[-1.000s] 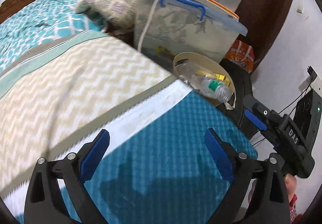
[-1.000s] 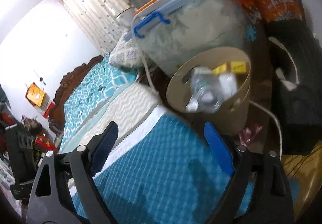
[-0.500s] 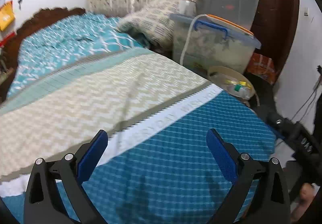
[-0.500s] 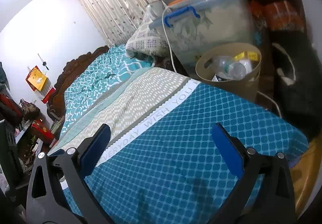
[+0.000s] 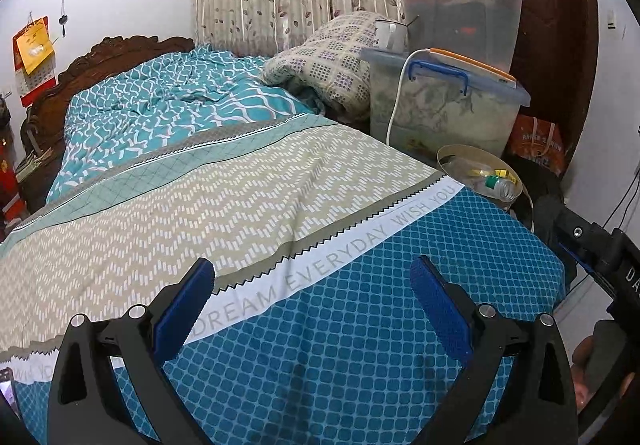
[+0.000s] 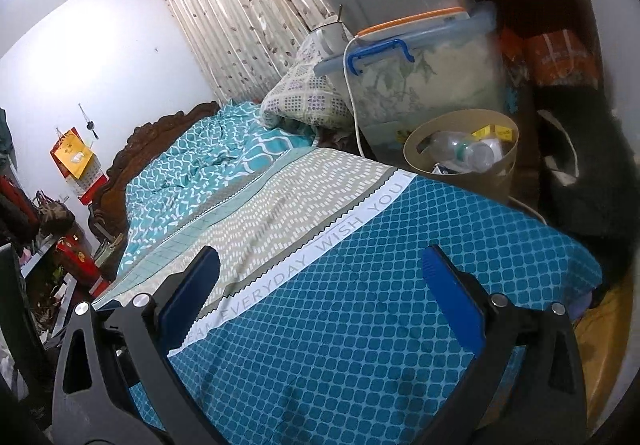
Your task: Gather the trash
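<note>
Left wrist view: tan bin [image 5: 448, 157] is sitting on the floor beside the bed's far right corner, holding a clear plastic bottle [image 5: 500, 187] with a green band and some yellow packaging [image 5: 490, 172]. Behind it, a clear storage box [image 5: 444, 113] with a blue handle is carrying a taller teal-rimmed tub [image 5: 460, 9]; a white cable is draping down the box's front. Left gripper [image 5: 312, 305] is hovering over the blue-patterned bedspread [image 5: 340, 345], jaws spread wide, holding nothing. Part of the right gripper's body is showing at the right edge. Right wrist view: the bin [image 6: 416, 157] is lying ahead and right, the bottle [image 6: 460, 151] resting on its side inside with the yellow packaging [image 6: 494, 132] at the back rim. Right gripper [image 6: 320, 297] is also hanging above the bedspread [image 6: 360, 325], well short of the bin, jaws wide apart and empty.
</note>
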`<act>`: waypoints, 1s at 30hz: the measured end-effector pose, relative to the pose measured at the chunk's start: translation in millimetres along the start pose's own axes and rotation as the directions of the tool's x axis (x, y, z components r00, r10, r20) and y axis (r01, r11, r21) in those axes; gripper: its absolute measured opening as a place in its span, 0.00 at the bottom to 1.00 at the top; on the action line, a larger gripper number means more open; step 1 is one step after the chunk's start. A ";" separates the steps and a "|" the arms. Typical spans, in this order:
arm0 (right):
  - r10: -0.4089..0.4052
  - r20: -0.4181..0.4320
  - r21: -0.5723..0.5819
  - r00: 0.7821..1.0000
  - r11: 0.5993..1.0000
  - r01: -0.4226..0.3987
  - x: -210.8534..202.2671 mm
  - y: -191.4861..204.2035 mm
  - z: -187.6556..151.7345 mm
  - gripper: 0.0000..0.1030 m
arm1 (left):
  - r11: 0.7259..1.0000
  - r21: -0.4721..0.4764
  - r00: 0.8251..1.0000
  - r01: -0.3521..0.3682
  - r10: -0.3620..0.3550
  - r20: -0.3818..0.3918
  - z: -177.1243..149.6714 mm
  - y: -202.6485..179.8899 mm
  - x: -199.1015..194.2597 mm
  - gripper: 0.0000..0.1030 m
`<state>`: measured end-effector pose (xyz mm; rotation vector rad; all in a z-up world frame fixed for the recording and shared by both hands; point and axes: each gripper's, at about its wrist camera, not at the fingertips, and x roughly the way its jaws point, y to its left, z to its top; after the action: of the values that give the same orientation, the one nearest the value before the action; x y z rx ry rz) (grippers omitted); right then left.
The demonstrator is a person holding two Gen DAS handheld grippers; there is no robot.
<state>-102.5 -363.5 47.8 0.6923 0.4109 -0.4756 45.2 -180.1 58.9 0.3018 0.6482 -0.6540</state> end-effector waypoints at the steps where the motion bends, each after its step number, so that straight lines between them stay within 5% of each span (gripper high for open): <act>1: -0.010 0.000 0.005 1.000 1.000 0.010 -0.3 0.0 -0.6 0.97 | 1.000 0.001 1.000 0.002 -0.002 -0.004 -0.2 -0.5 -0.1 0.92; 15: -0.090 0.072 0.063 0.993 0.994 0.086 -14.1 -22.0 5.7 0.97 | 0.999 0.048 1.000 0.020 -0.019 -0.023 1.5 -26.5 -3.9 0.92; 22: -0.148 0.214 0.073 0.965 0.988 0.135 -34.3 -22.3 6.5 0.97 | 0.997 0.074 0.999 -0.023 0.020 0.041 3.7 -36.0 -16.0 0.92; 30: -0.113 0.182 0.069 0.977 0.992 0.102 -30.8 -20.4 3.8 0.97 | 0.993 0.081 0.989 -0.087 0.076 0.129 7.4 -38.9 -33.6 0.92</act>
<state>-137.9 -371.3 55.8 0.6785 0.2601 -0.6521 3.1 -197.4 83.8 0.3632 0.4853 -0.6179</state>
